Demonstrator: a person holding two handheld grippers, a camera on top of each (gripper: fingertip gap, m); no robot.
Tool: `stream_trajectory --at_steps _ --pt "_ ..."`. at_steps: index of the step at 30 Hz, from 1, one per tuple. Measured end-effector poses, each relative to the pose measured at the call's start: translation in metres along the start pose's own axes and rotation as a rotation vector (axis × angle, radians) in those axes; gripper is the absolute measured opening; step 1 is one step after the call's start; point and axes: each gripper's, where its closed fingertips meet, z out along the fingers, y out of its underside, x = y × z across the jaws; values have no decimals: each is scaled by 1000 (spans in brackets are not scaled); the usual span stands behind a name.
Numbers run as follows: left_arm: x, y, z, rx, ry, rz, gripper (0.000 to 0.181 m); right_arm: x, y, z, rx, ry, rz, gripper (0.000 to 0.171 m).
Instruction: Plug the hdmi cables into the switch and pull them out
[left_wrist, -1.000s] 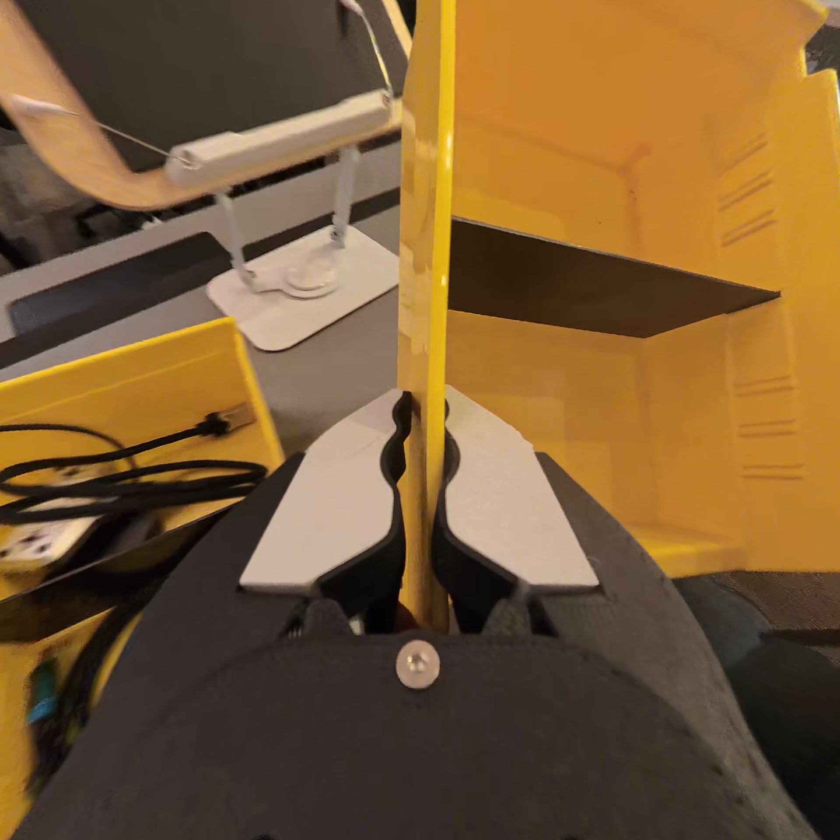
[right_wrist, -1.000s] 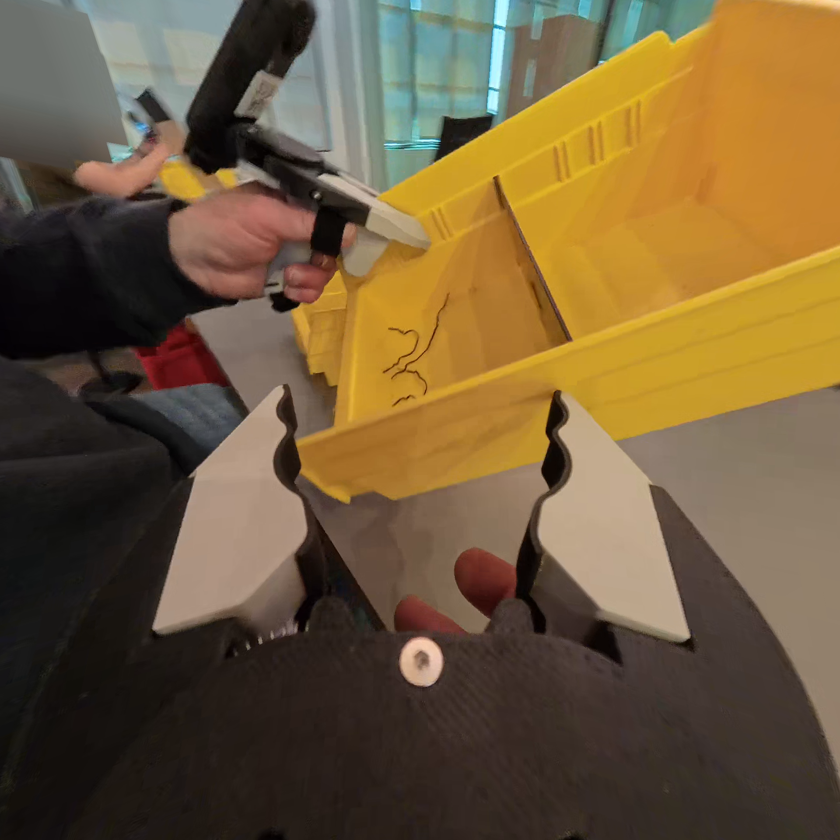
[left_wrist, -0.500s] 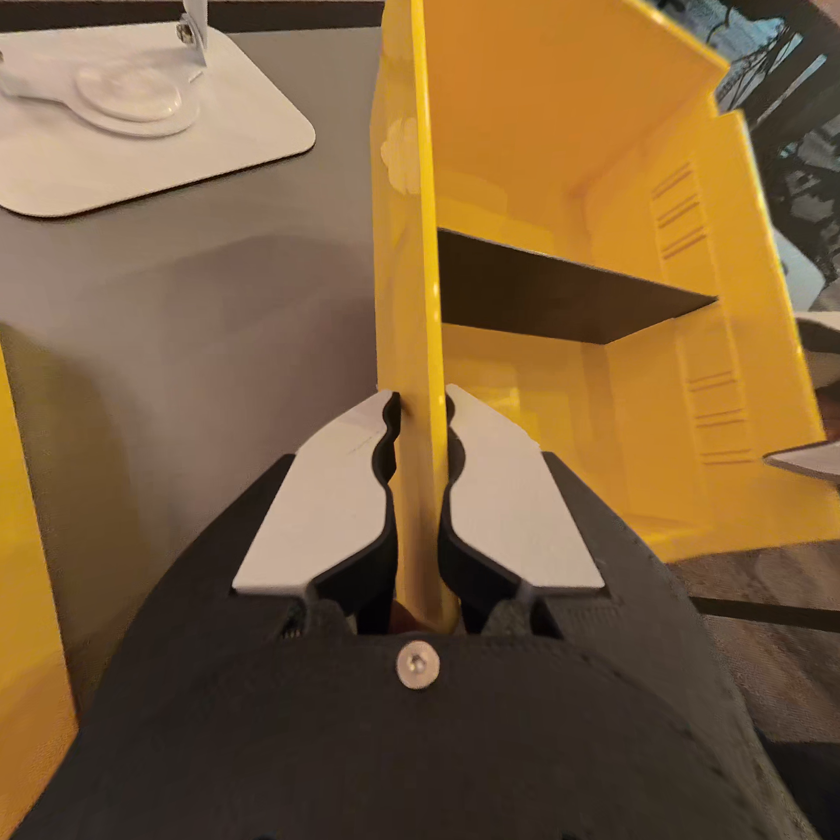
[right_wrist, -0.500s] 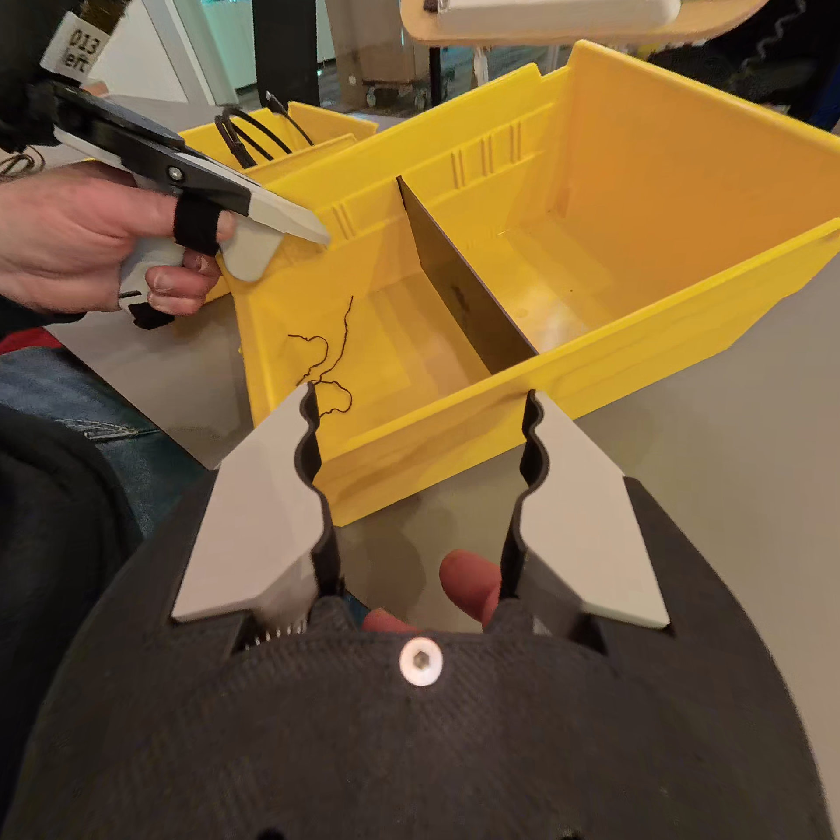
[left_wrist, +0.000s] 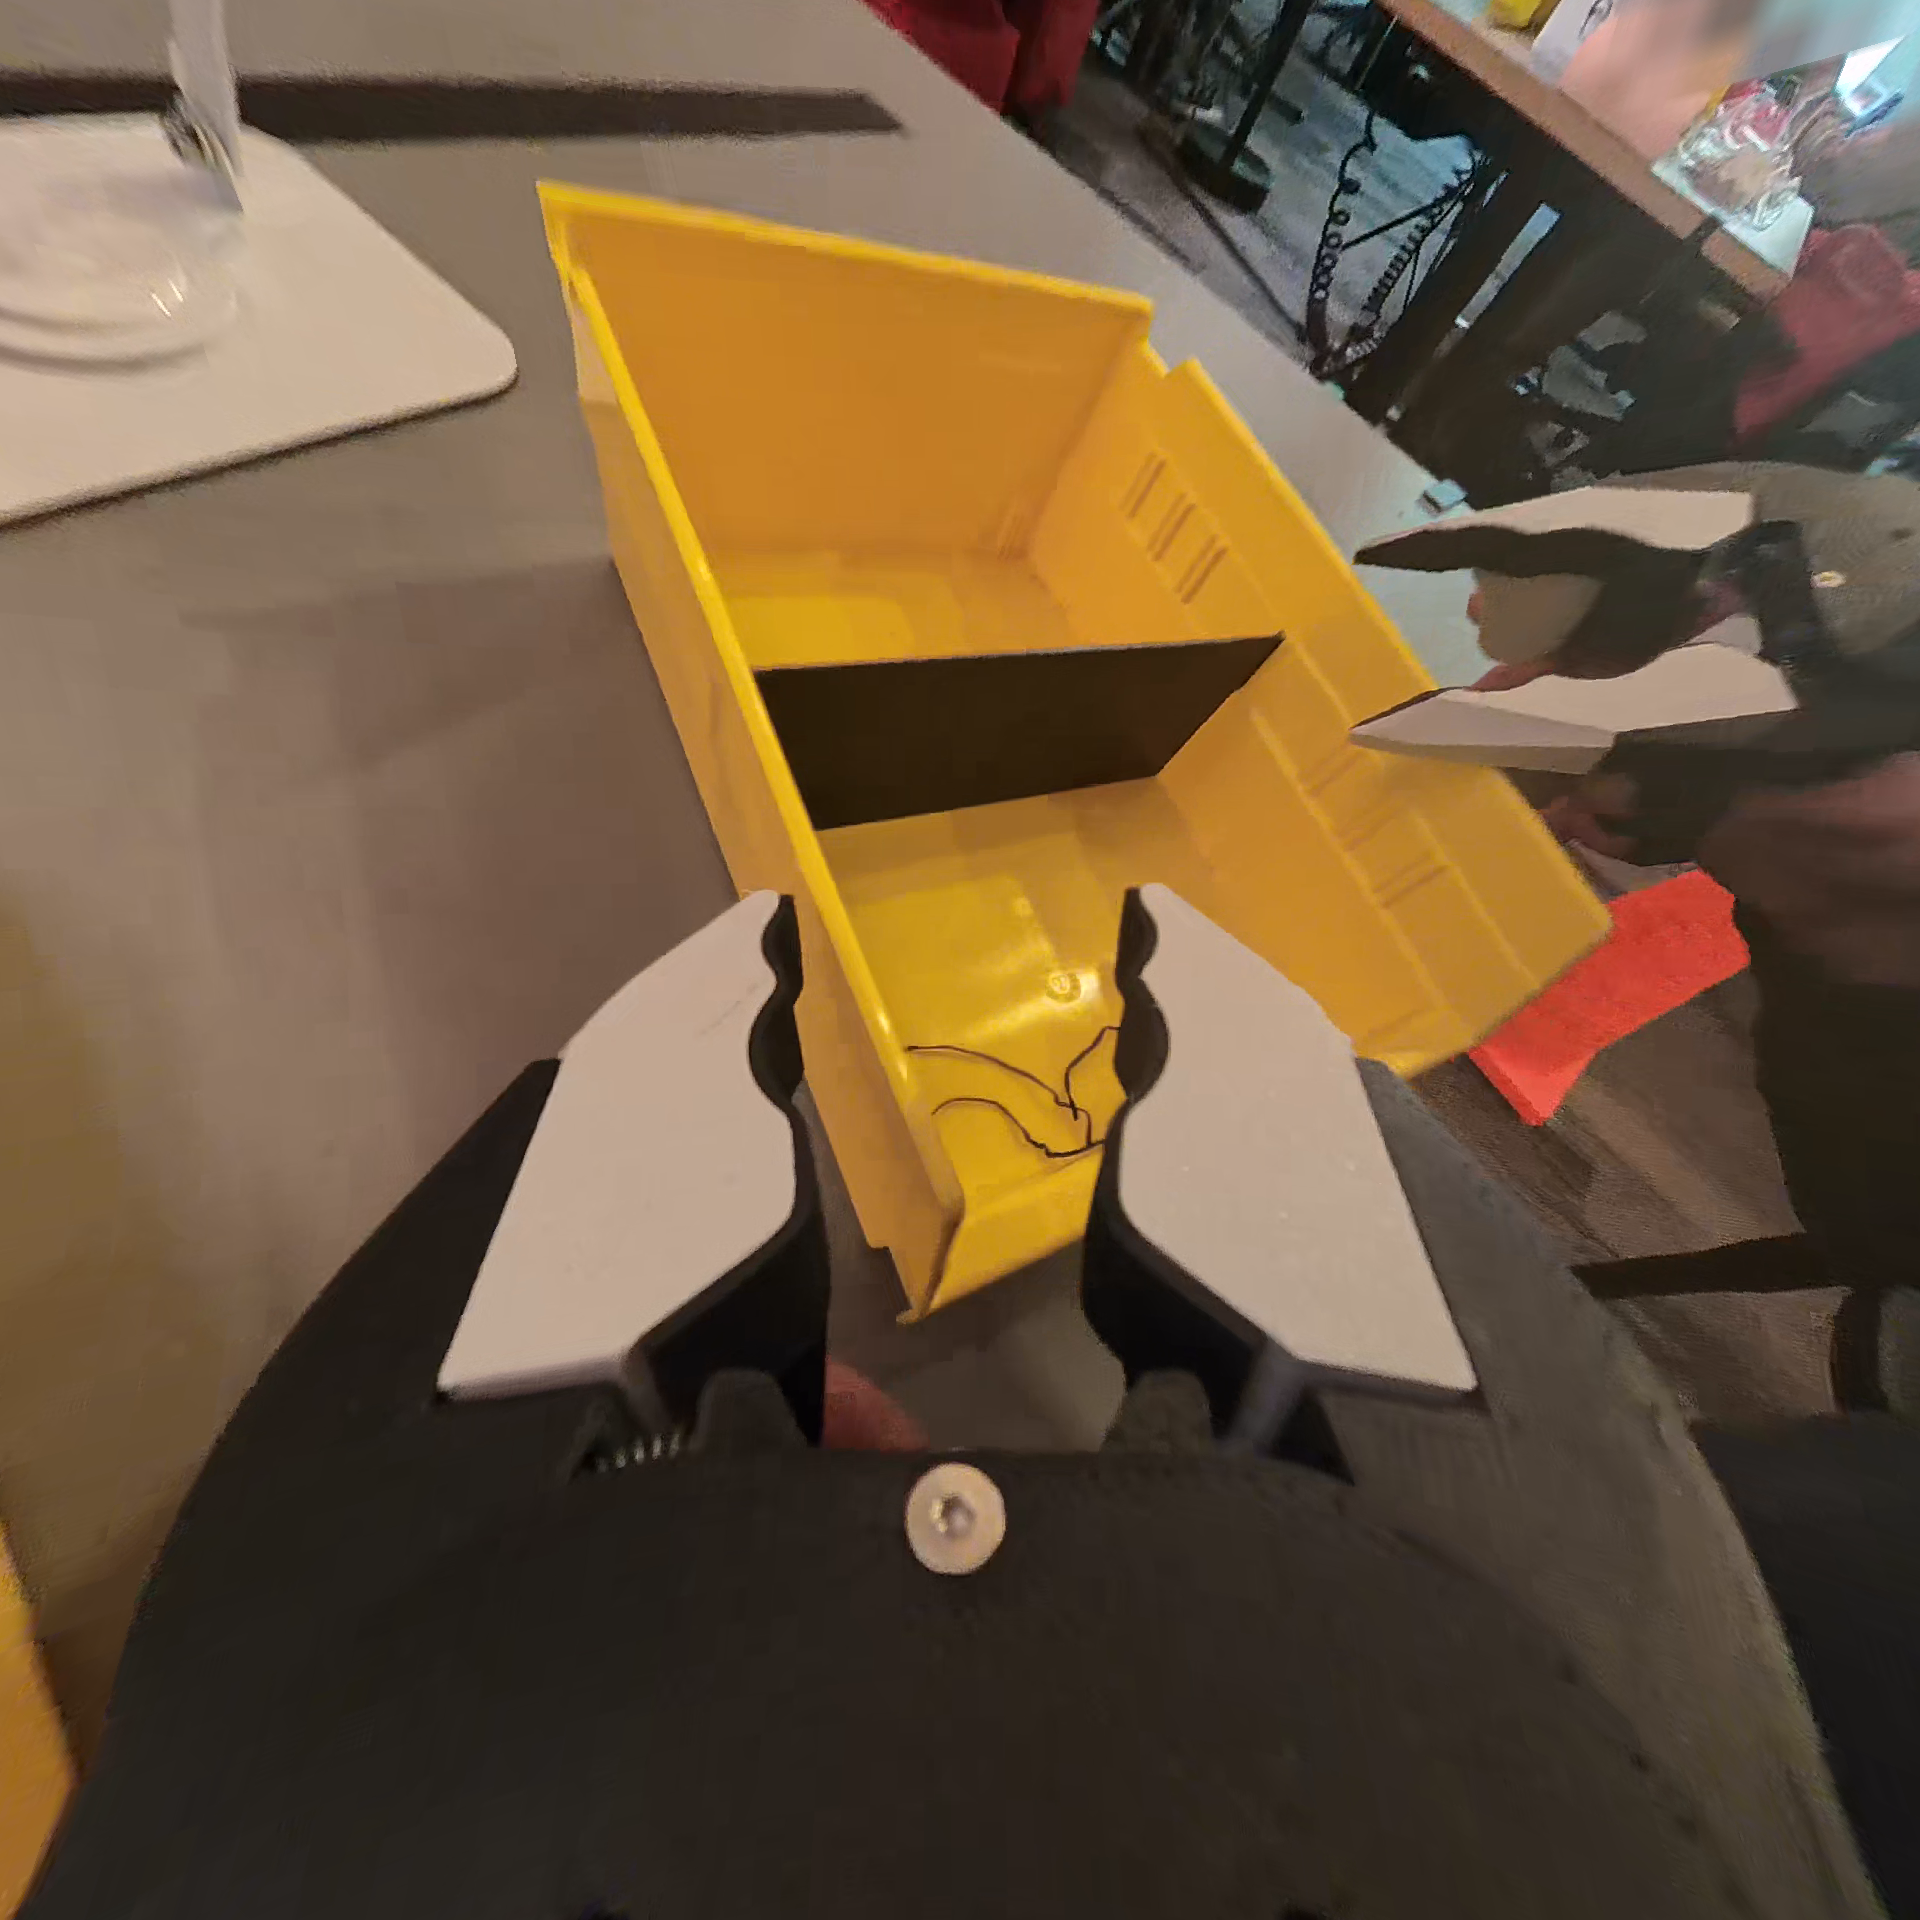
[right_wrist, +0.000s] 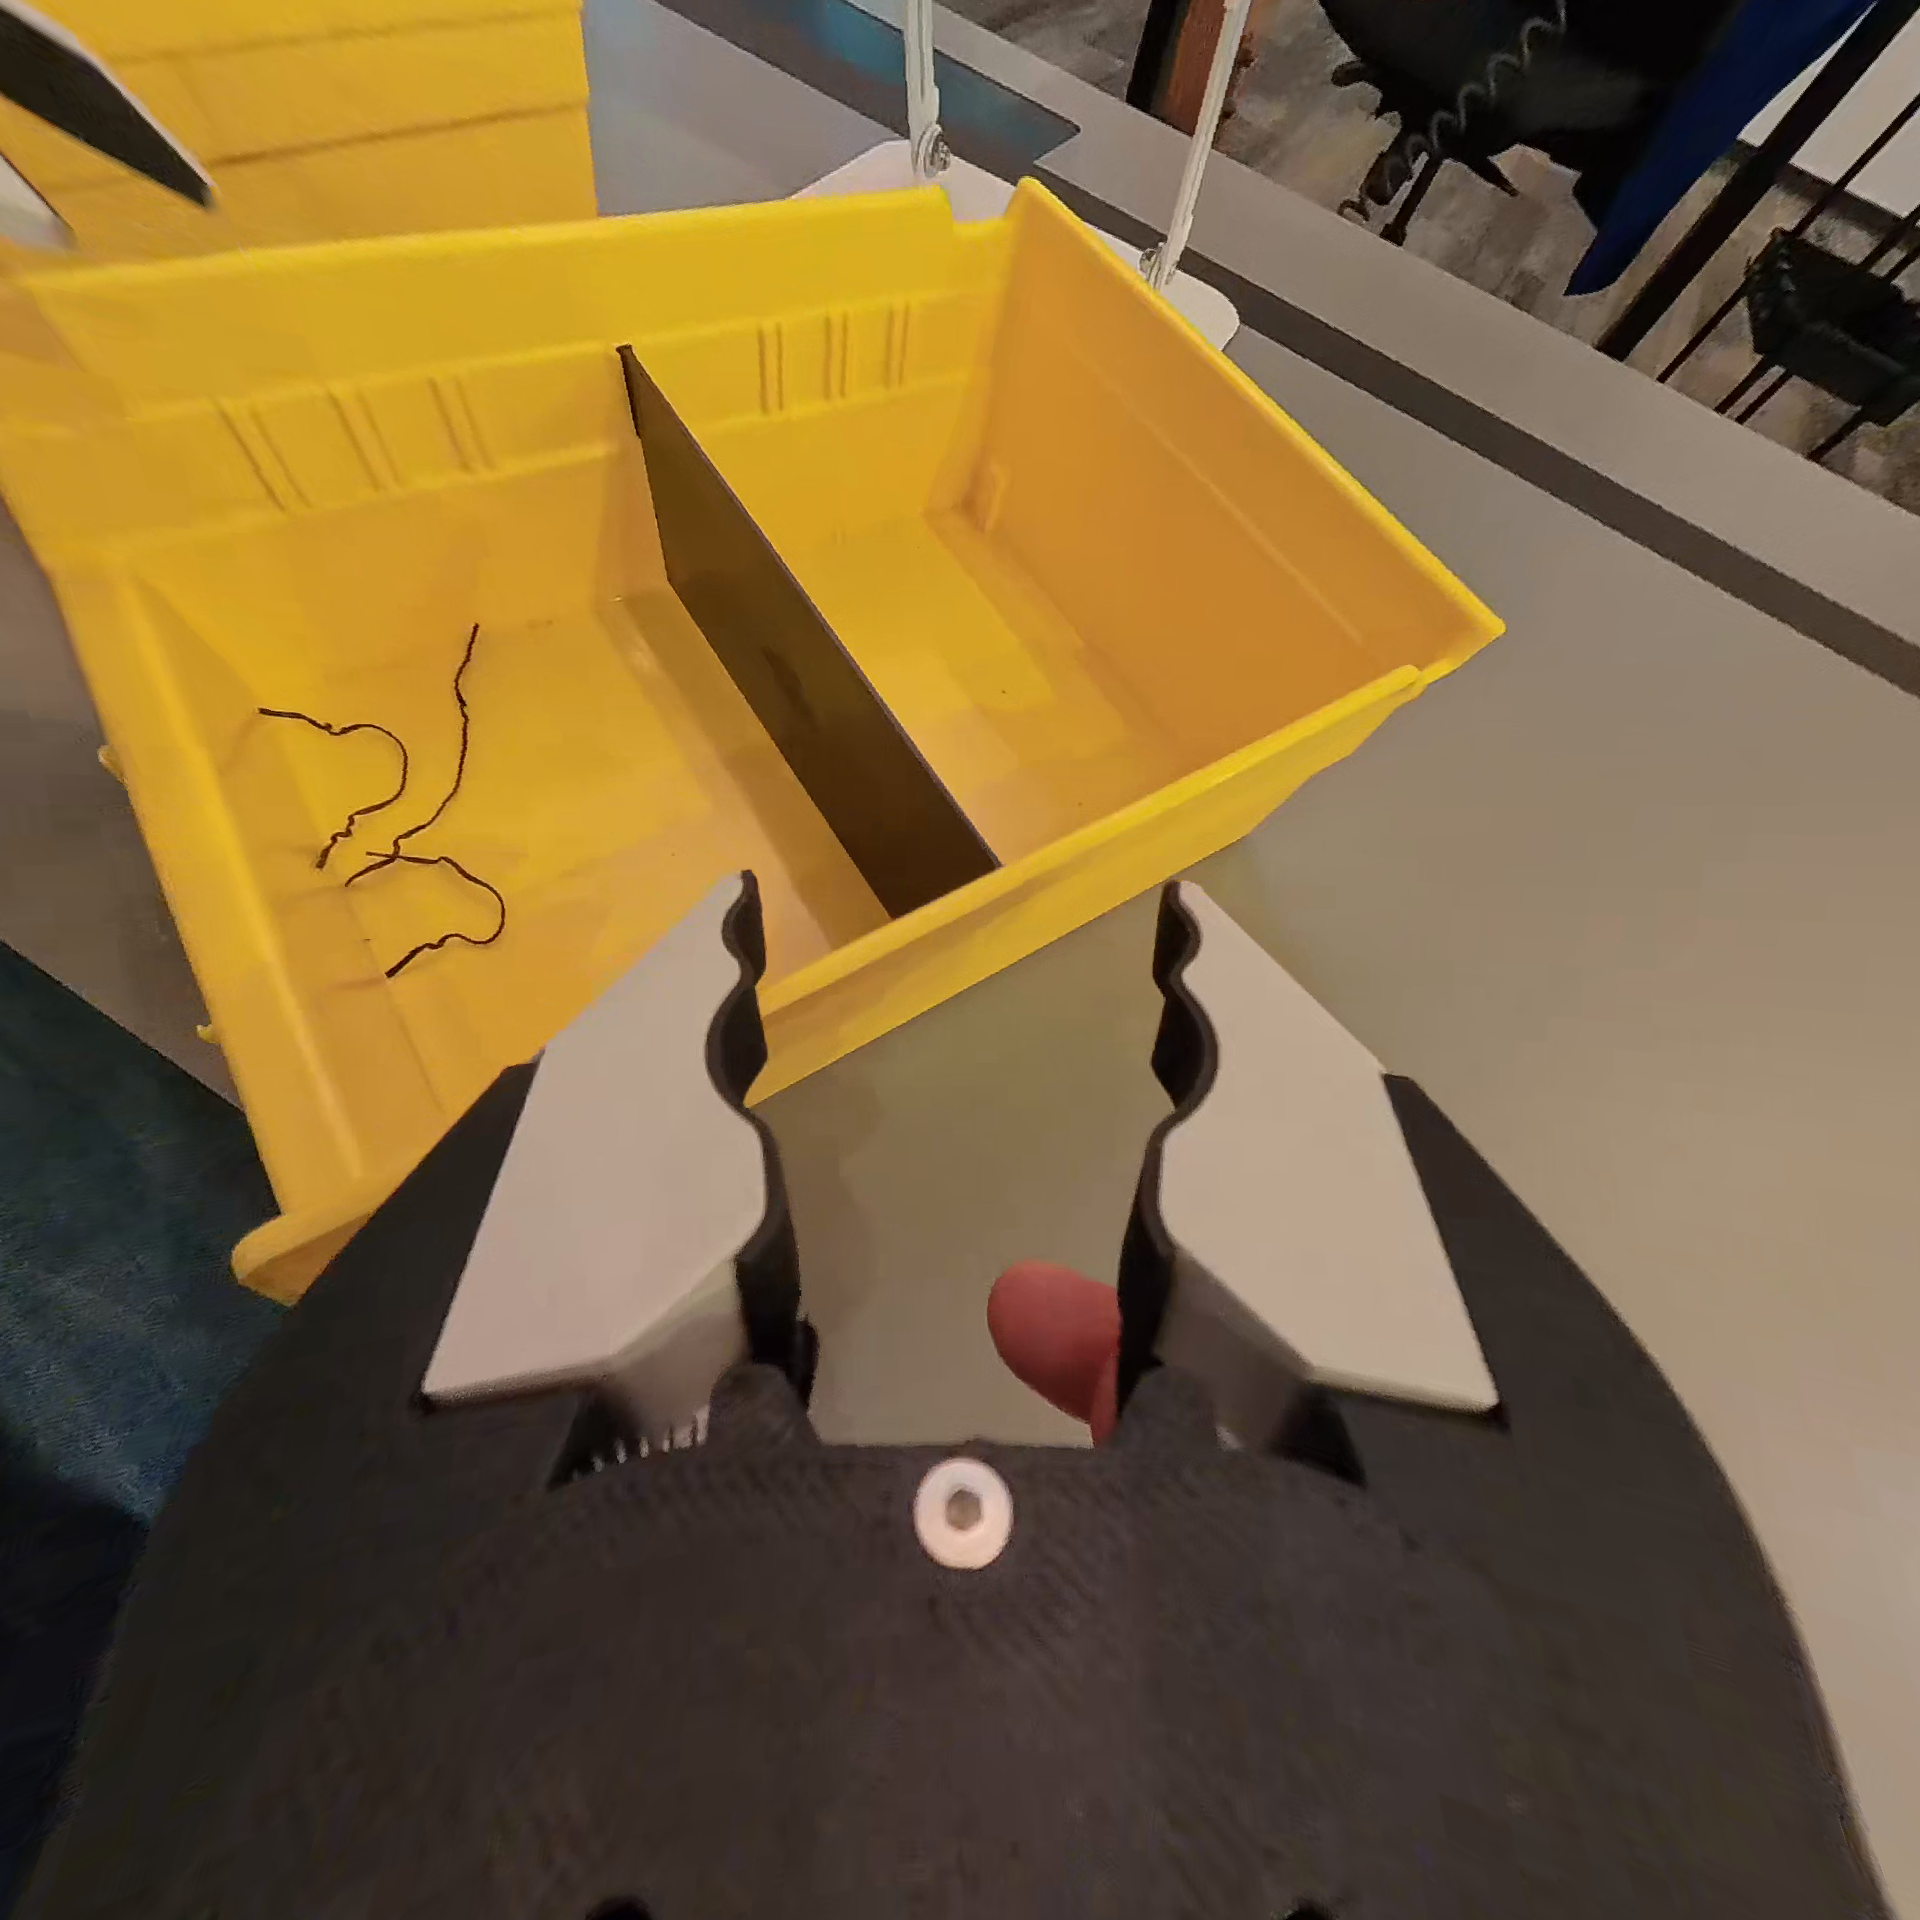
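**Bin set down, no cable or switch in view**

The left gripper (left_wrist: 961, 1049) has its jaws apart, holding nothing; the near corner of the yellow bin (left_wrist: 1340, 831) sits between its fingers without being pinched, as far as the left wrist view shows. The right gripper (right_wrist: 956, 1003) is also wide and empty, hovering over bare table (right_wrist: 1558, 935) just in front of the bin's long wall.

The bin rests on the grey table, one end overhanging the edge. A black divider (right_wrist: 821, 717) splits it in two. The left compartment, as the right wrist view shows it, holds only a few loose black threads (right_wrist: 405, 810); the other holds nothing. A second yellow bin (right_wrist: 343, 104) stands behind it, and a white stand base (left_wrist: 208, 332) lies beyond on the table.

Neither the HDMI cables nor the switch shows in either view, so their place cannot be told. Judging from this, no plugging is under way: either the whole job is finished and things are being tidied, or it has not begun. Nothing here settles which.
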Motion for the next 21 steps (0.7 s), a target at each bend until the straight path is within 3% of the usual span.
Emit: stream_trajectory --at_steps 1,5,10,16,18,21 --pt "1 -7 -10 23 -11 26 59 -1 -1 -1 0 5 -4 78" --pt "-30 -41 -66 116 -209 186 59 -19 -4 -12 -33 -3 -66 104" --pt "-143 -65 -164 130 -708 370 67 -31 -7 -17 -6 30 -73 104" --pt "-259 -18 -239 -47 -989 297 81 -41 -22 -29 46 37 -65 113" --pt "-280 4 -248 -88 -996 238 82 -50 -29 -32 74 -8 -23 111" --pt "-299 37 -243 -172 -951 164 79 -54 -5 -15 -34 0 -77 117"
